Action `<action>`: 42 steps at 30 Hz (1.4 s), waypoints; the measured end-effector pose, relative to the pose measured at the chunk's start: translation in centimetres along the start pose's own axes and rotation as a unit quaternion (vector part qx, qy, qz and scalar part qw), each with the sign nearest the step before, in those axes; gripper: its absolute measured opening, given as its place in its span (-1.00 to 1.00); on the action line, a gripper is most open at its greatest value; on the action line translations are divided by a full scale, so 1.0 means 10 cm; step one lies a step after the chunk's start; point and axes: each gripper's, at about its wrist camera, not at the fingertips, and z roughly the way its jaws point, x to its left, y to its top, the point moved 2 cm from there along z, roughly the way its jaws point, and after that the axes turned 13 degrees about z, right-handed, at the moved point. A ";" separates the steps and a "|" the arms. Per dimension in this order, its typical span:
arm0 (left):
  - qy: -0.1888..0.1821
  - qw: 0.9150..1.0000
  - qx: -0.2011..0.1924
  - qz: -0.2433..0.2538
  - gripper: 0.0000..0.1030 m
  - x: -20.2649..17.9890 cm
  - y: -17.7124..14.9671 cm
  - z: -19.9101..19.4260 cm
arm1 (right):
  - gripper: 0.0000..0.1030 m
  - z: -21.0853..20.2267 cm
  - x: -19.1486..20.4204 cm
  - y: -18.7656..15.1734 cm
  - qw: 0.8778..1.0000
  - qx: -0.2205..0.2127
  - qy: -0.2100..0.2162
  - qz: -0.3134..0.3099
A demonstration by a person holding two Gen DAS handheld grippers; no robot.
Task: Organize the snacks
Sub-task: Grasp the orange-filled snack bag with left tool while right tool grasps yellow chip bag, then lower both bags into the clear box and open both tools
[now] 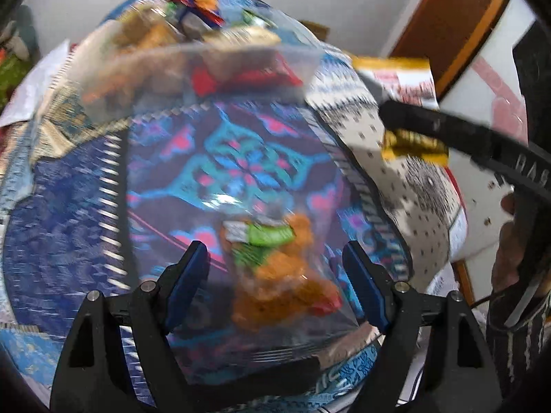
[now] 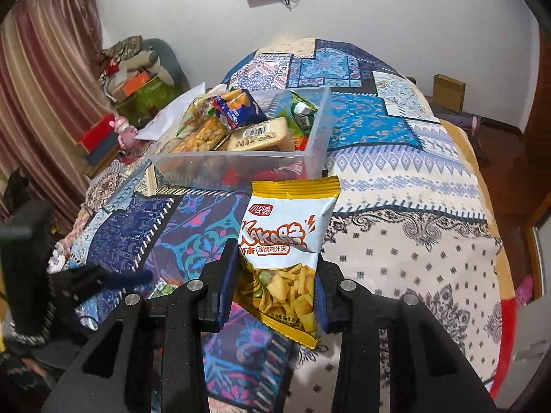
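My right gripper (image 2: pixel 275 275) is shut on a yellow and white snack bag (image 2: pixel 287 241) and holds it upright above the patterned bedspread, short of a clear plastic bin (image 2: pixel 241 161) filled with several snack packs. In the left wrist view the same bag (image 1: pixel 401 79) and the right gripper (image 1: pixel 413 127) show at the upper right. My left gripper (image 1: pixel 275 275) is open over a clear bag of orange snacks with a green label (image 1: pixel 275 268) lying on the bedspread. The bin (image 1: pixel 213 69) lies farther ahead, blurred.
The patchwork bedspread (image 2: pixel 396 206) covers the bed. A white paper (image 2: pixel 172 113) lies left of the bin. Boxes and clutter (image 2: pixel 137 82) stand by the curtain at the left. A cardboard box (image 2: pixel 449 91) sits at the far right by the wall.
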 end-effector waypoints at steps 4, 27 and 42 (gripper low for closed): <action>0.033 0.999 -0.008 0.023 0.13 -0.04 -0.07 0.07 | -0.34 -0.04 -0.02 -0.03 1.000 -0.001 0.004 0.003; 0.102 0.986 -0.128 -0.024 -0.19 0.83 0.90 -0.69 | -0.34 0.11 0.29 0.54 0.999 -0.037 0.031 -0.015; 0.113 0.981 -0.151 -0.046 -0.19 1.44 1.52 -0.40 | -0.33 0.73 0.47 1.14 0.999 -0.040 0.026 -0.025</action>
